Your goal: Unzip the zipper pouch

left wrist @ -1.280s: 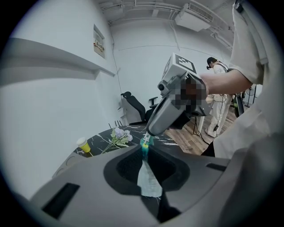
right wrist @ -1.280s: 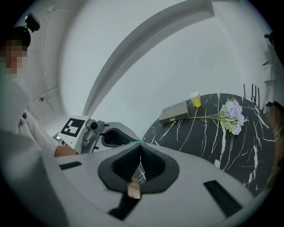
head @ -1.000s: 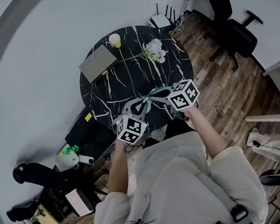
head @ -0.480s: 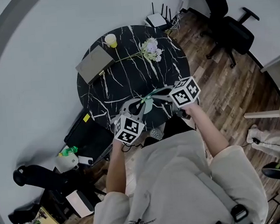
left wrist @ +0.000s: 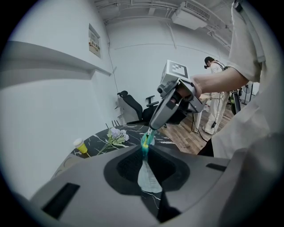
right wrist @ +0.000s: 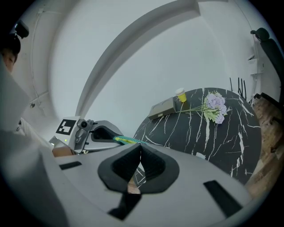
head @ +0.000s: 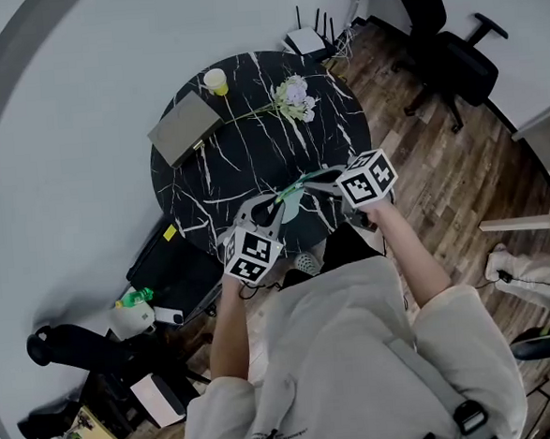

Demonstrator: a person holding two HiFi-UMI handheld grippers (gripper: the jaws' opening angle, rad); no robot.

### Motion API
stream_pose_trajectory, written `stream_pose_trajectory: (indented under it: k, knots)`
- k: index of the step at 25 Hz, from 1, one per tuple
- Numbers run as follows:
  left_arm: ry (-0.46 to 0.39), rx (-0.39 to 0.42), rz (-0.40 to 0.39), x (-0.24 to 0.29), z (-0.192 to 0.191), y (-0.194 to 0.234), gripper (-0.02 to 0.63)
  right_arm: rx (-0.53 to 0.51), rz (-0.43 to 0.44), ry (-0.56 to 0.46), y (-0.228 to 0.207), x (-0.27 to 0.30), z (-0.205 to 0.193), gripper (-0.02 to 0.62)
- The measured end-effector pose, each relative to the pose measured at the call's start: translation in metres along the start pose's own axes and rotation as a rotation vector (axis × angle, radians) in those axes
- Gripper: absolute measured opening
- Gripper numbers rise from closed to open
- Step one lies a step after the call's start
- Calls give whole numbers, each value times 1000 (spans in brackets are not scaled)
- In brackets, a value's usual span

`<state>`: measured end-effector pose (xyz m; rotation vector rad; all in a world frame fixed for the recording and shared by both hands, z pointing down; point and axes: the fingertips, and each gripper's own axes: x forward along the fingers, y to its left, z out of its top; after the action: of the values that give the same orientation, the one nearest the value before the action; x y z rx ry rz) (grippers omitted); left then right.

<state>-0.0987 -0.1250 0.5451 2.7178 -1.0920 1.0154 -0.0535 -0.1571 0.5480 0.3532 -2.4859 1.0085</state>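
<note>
Head view: high above person, facing steeply down on round black table (head: 252,159), far off. Left gripper view: close, along own jaws, facing right gripper (left wrist: 149,133). Right gripper view: close, facing left gripper (right wrist: 113,136). All three share table, flowers (head: 292,98), cup (head: 215,80).

The round black marbled desk (head: 252,164) carries a closed grey laptop (head: 186,126), a yellow cup (head: 216,81) and a bunch of pale flowers (head: 293,98).

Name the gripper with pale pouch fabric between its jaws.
The left gripper: the pouch fills its jaws, while the right gripper pinches only the teal zipper.
</note>
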Motion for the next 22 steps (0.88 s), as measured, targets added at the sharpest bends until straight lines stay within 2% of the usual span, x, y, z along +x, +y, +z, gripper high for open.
stream_pose_trajectory:
  k: [22]
  knots:
    - [-16,6,16,-12,6,3,54,21,-46,-14,-27,-15,6,11]
